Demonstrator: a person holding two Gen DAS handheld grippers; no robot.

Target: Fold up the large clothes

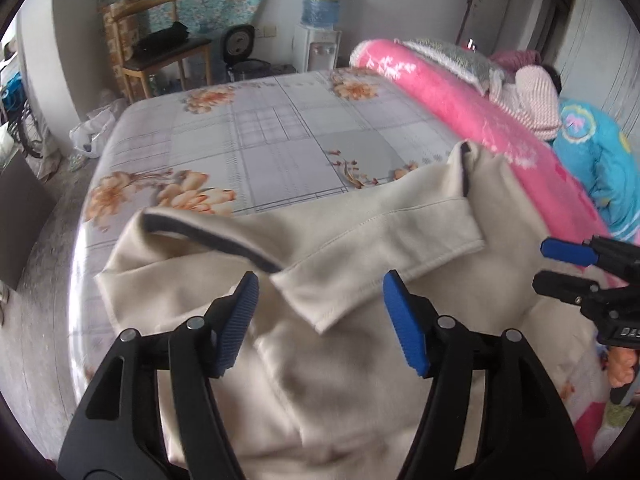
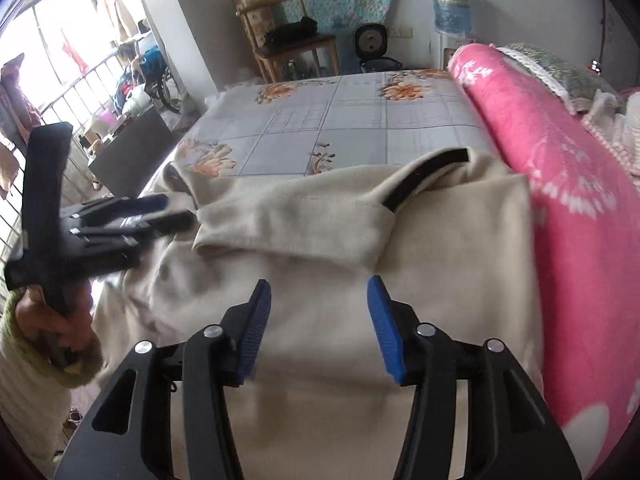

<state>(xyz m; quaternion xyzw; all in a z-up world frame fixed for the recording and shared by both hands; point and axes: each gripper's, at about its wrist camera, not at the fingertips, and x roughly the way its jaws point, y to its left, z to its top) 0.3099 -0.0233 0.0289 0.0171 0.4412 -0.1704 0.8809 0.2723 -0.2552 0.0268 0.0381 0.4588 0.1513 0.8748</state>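
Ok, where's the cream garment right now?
The cream garment lies on the floral bedsheet, beneath both open grippers, beside the pink blanket on the right.

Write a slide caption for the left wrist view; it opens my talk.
Left gripper open above a cream garment folded on the floral bedsheet.

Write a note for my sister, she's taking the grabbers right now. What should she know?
Left gripper: fingers open, nothing between them, above the cream garment.
Right gripper: fingers open, also empty, above the same garment.
The garment lies on the floral bedsheet, beside the pink blanket.
Done: the dark-edged sleeves are folded across the body.
Left: probably fold the body over, then smooth it.
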